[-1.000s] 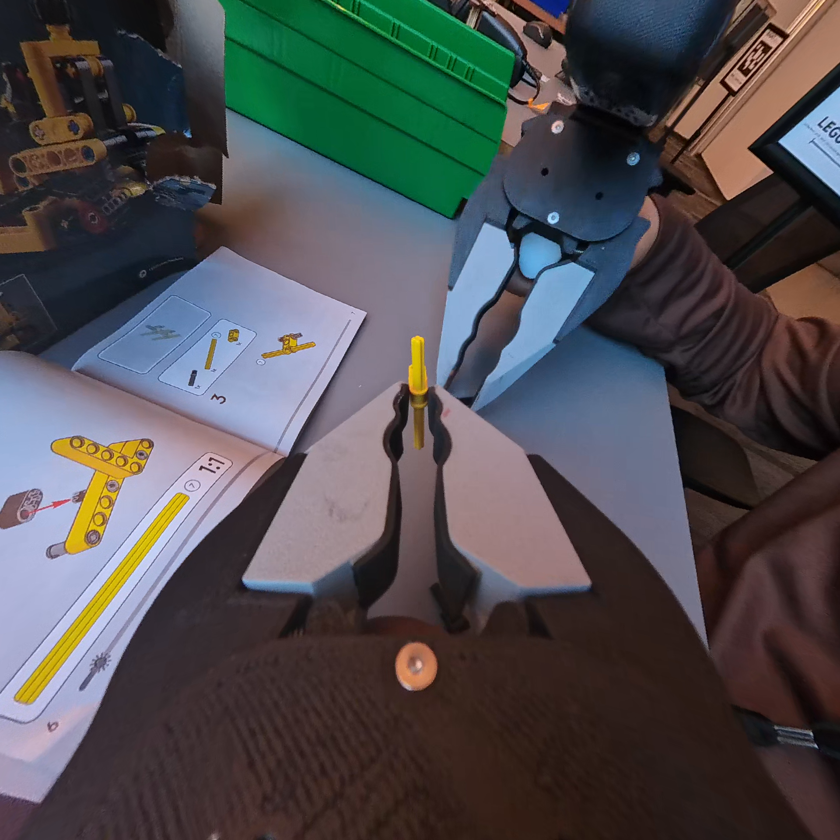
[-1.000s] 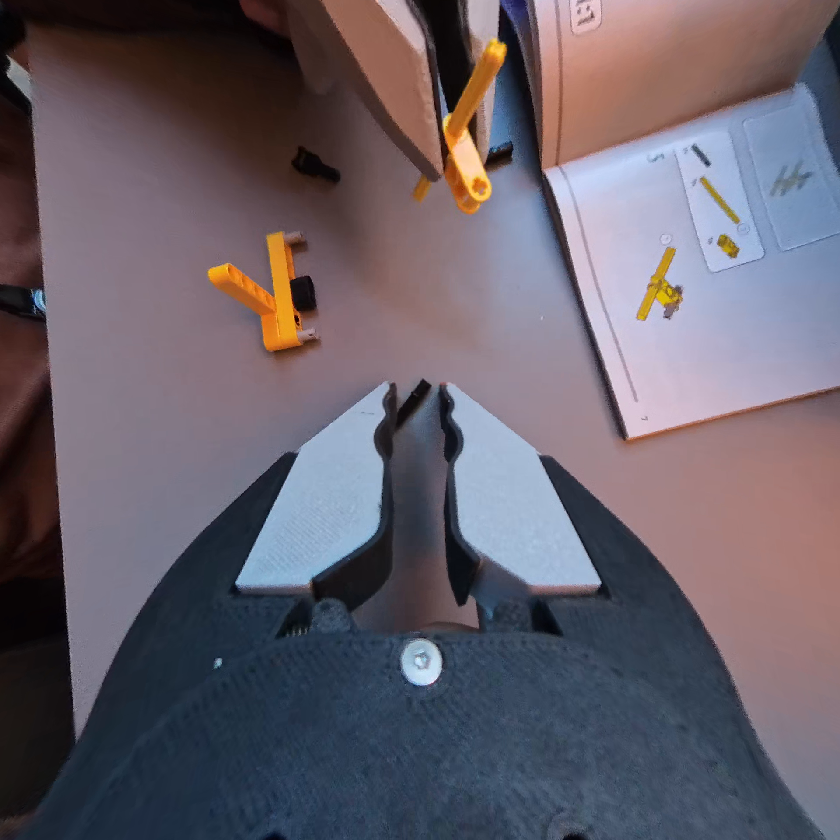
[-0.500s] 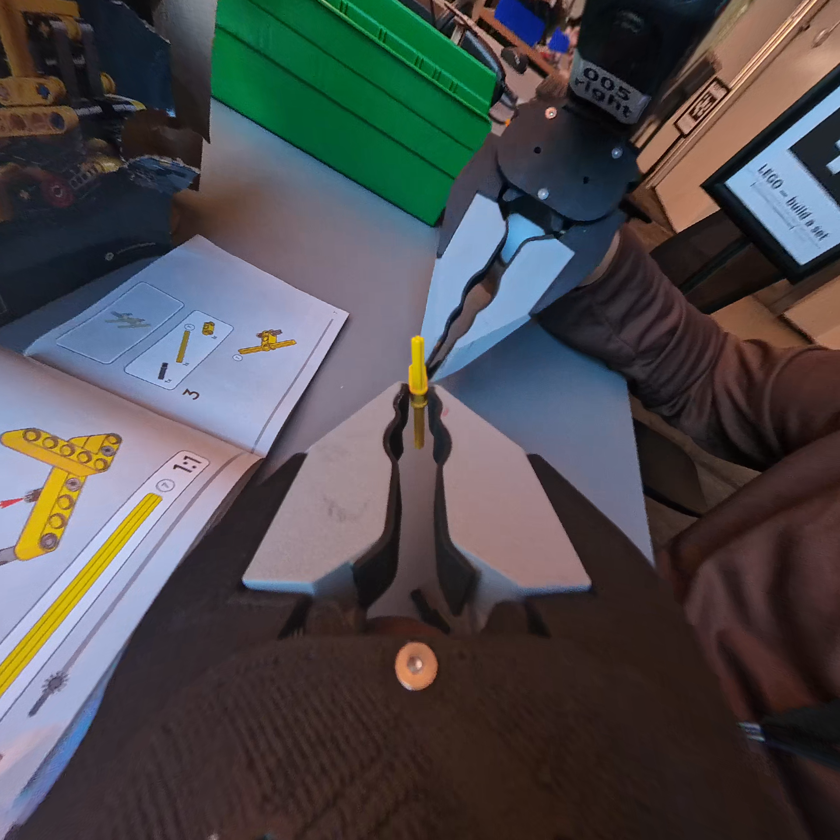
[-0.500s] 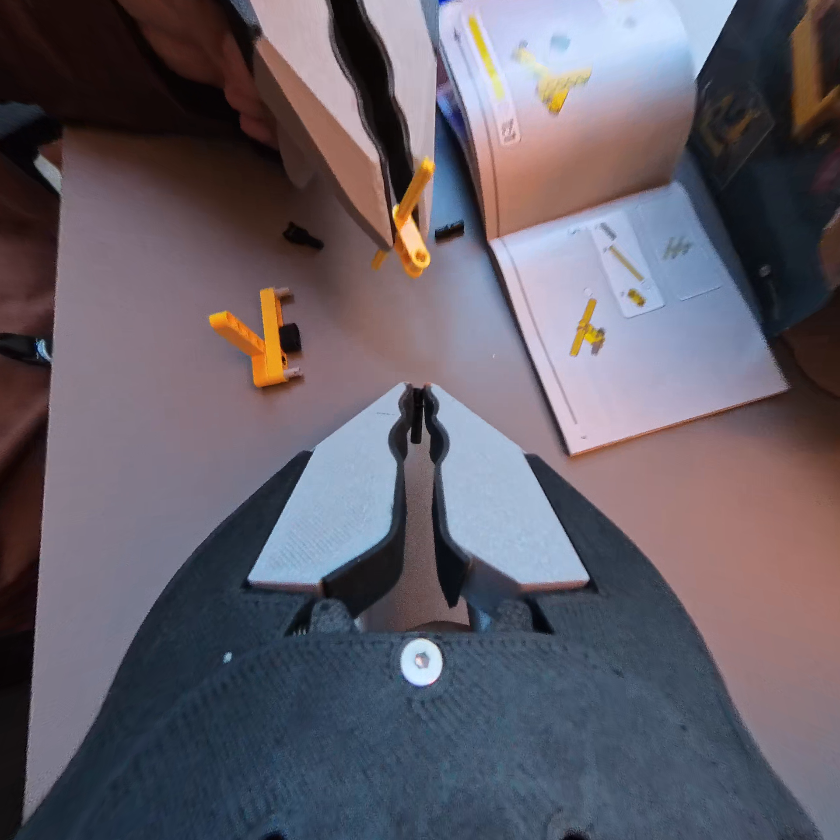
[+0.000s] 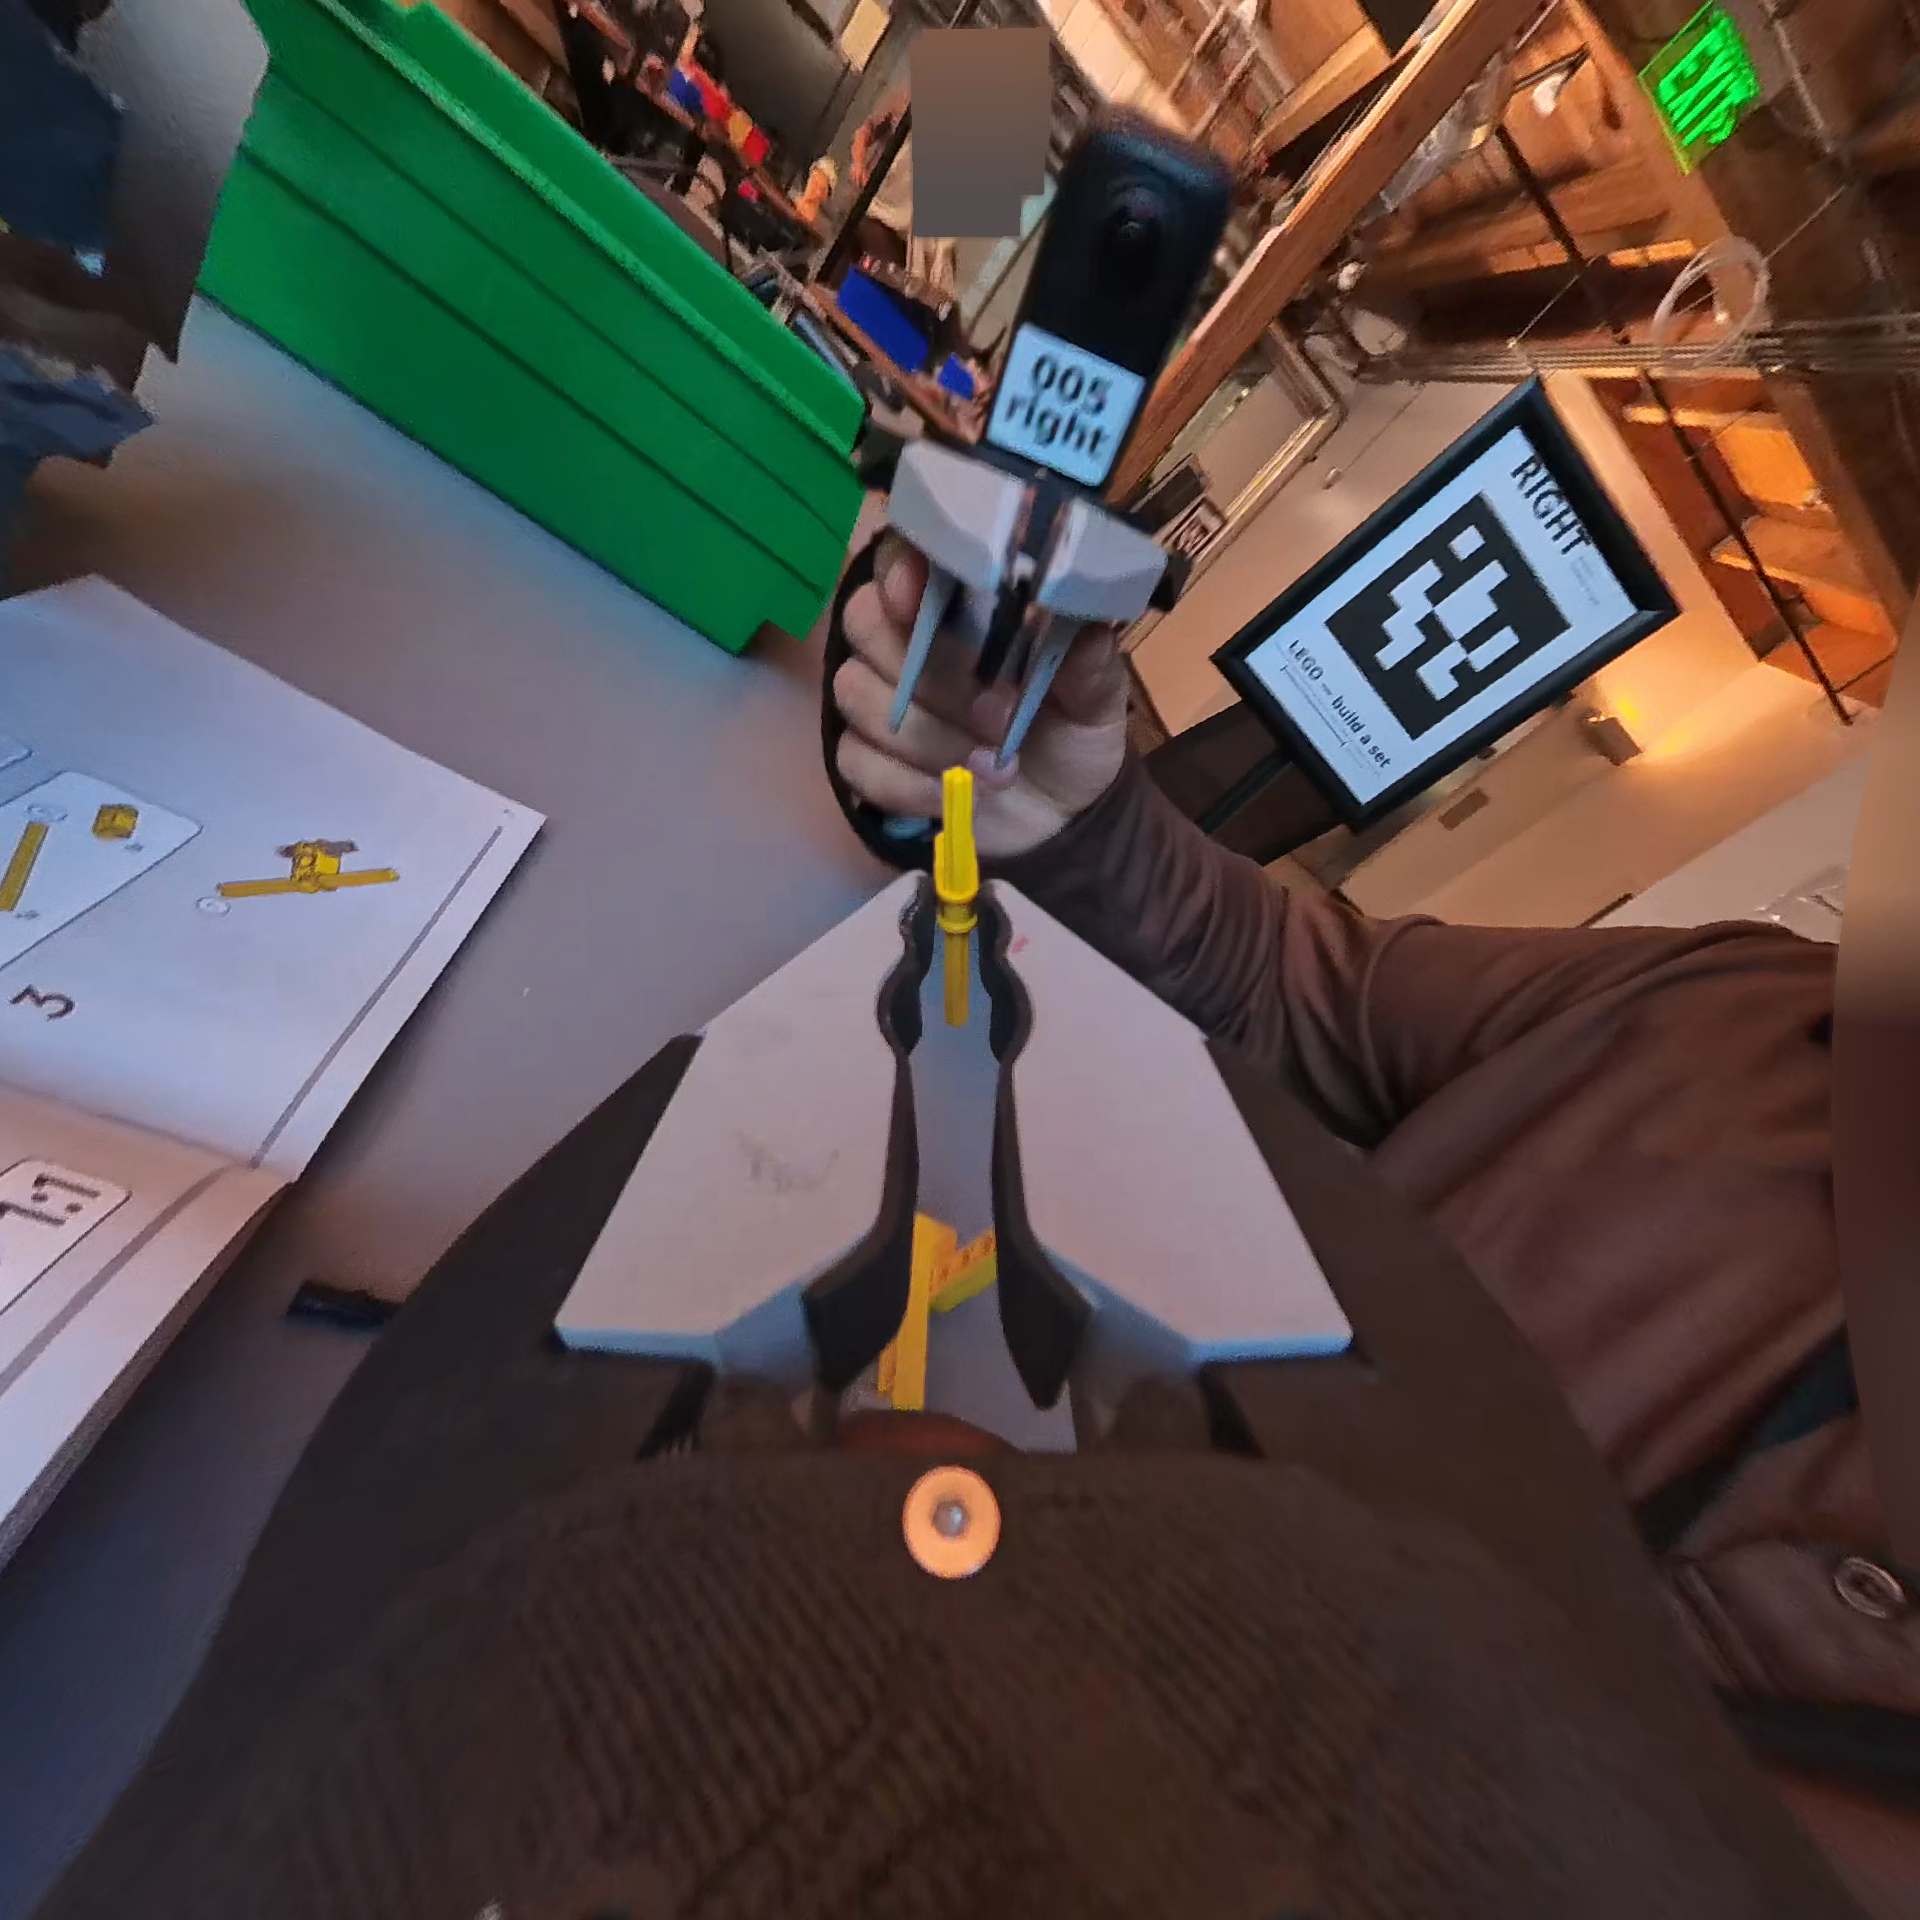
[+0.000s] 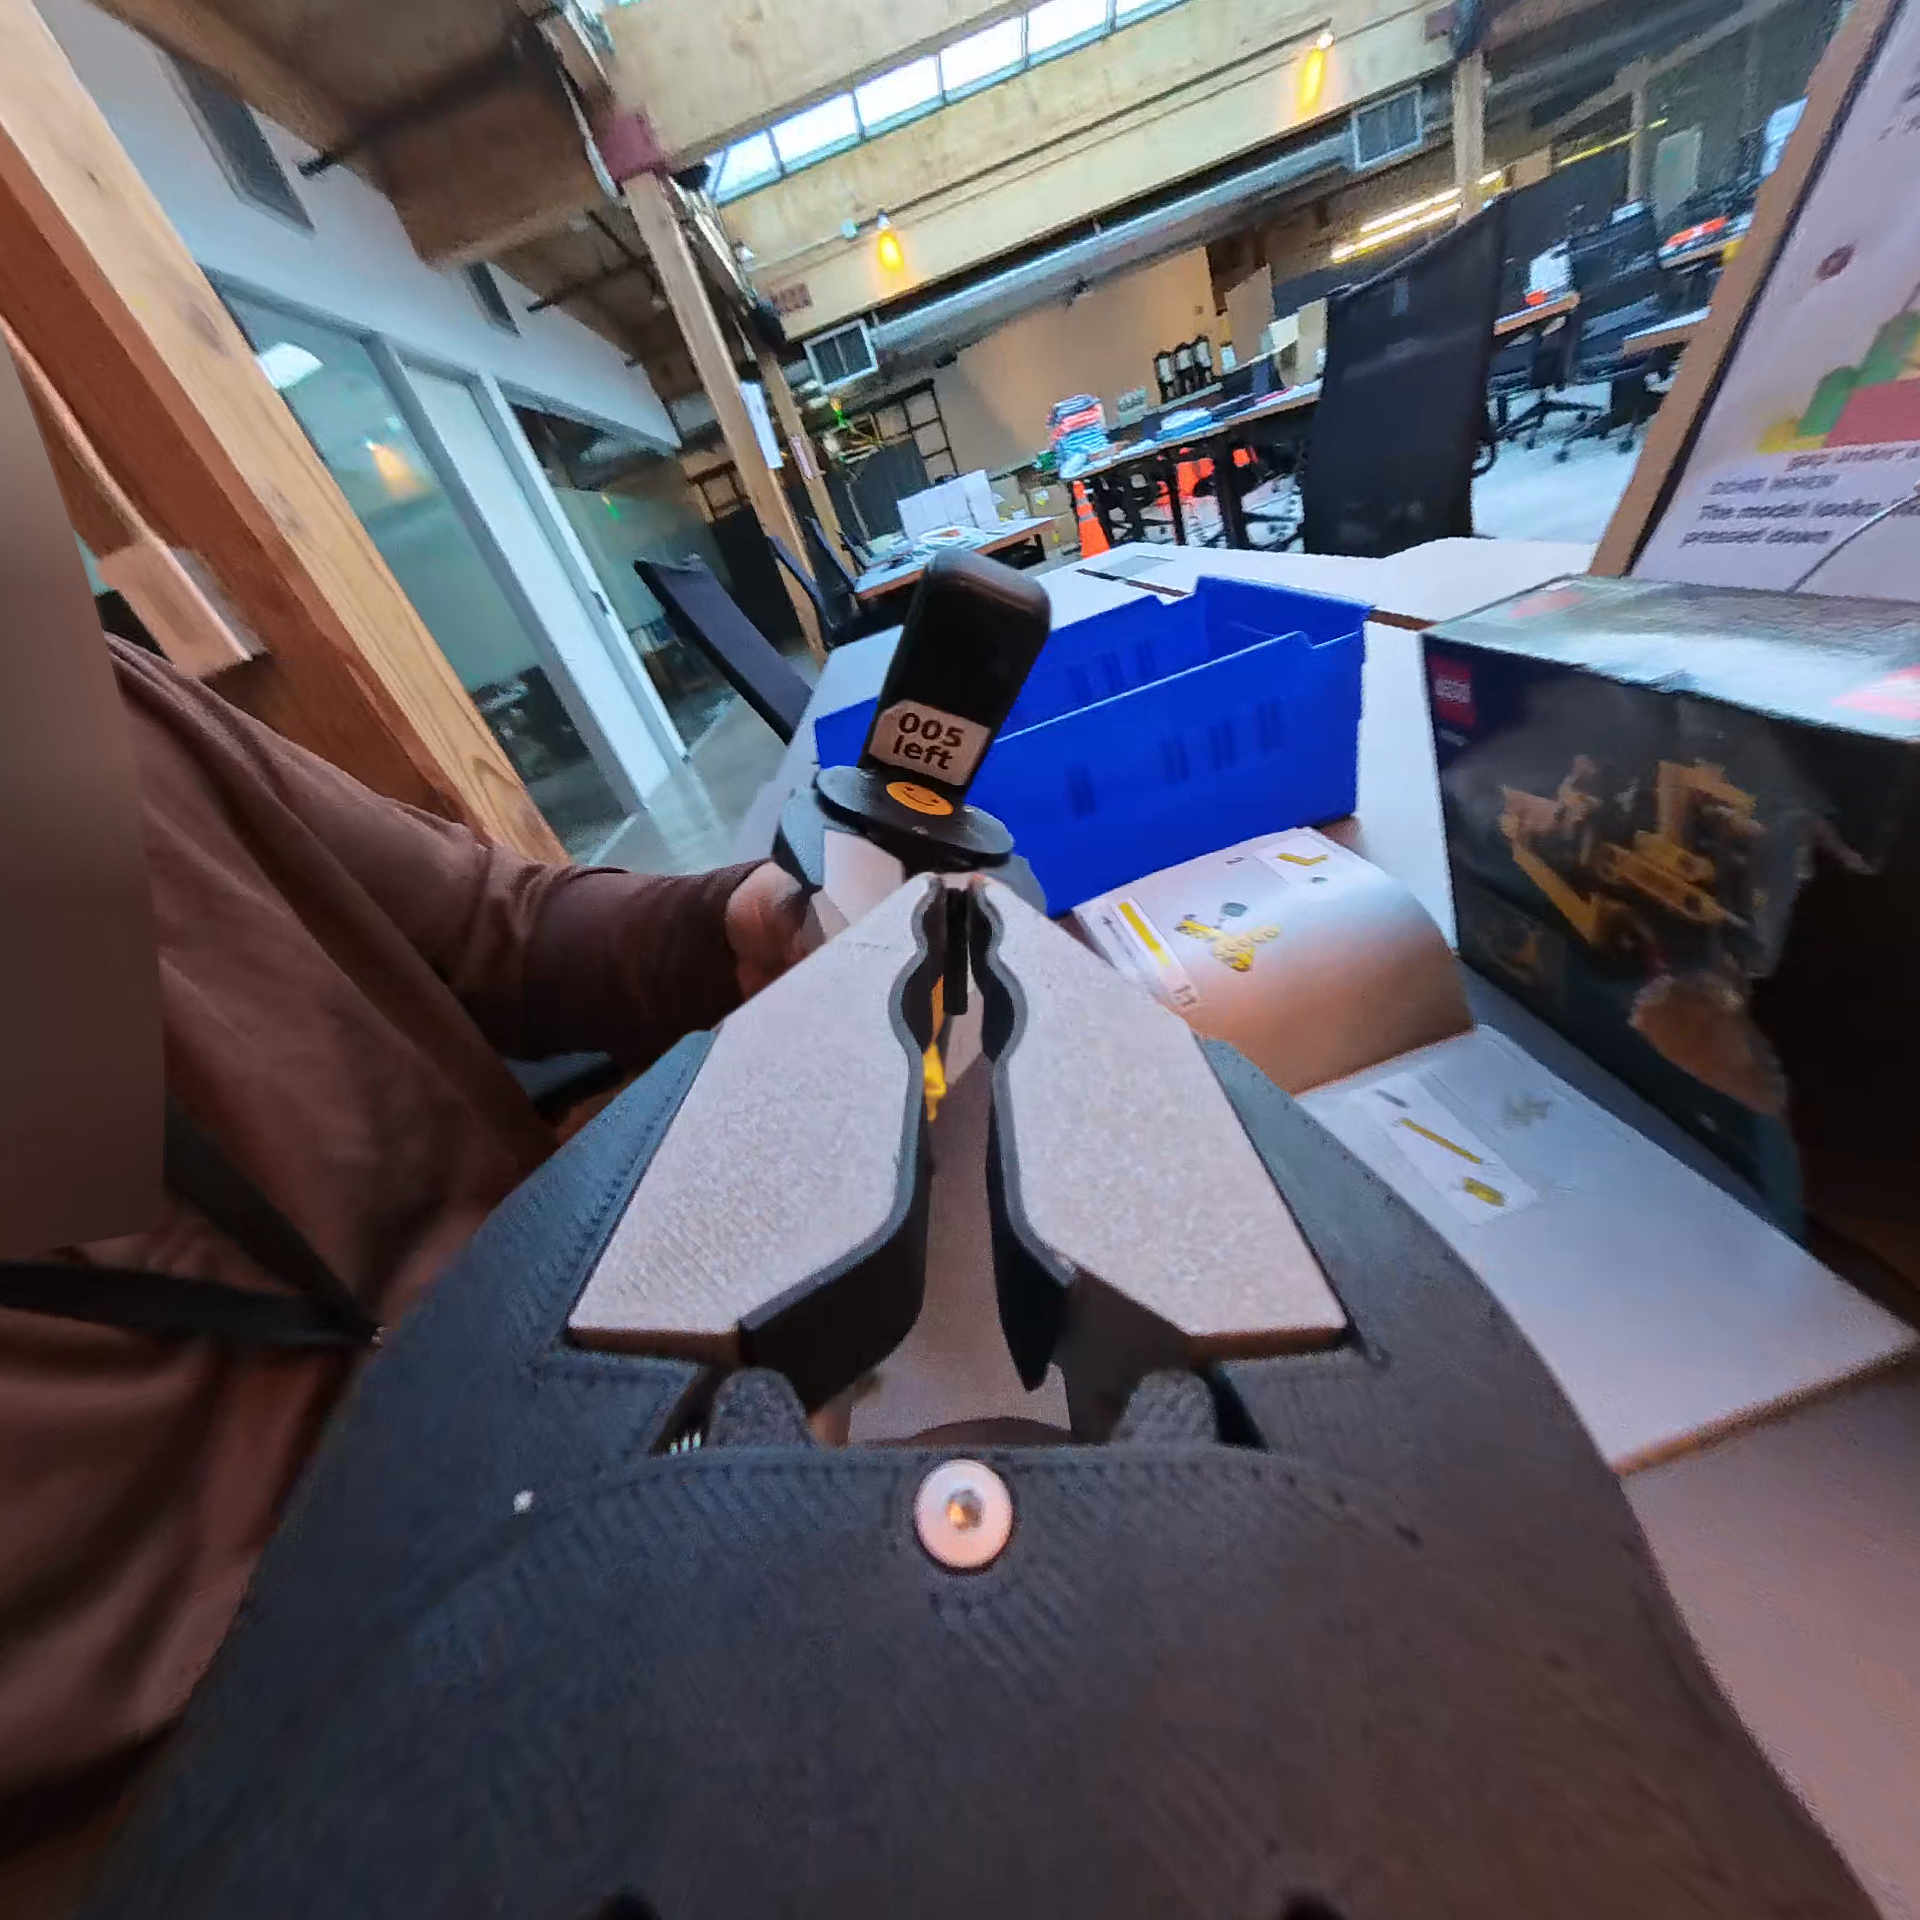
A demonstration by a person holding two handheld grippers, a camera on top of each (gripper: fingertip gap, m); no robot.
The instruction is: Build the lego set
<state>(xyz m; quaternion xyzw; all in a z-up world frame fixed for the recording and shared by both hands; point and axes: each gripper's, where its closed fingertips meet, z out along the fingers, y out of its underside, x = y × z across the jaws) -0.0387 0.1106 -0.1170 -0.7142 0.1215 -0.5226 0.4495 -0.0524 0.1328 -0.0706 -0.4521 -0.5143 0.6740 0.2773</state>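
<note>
Left wrist view: with left gripper (image 5: 954,914) jaws clamped on yellow axle (image 5: 954,883) and right gripper (image 6: 956,914) jaws pinching black pin (image 6: 954,961), line up tips squarely, then push gently.

The left gripper (image 5: 954,914) is held level, jaws clamped shut. The right gripper (image 6: 954,914) is pointed straight at it, jaws pinched closed.

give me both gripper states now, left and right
left gripper: shut on the yellow axle, which sticks out past its tips.
right gripper: shut on a small black pin.
</note>
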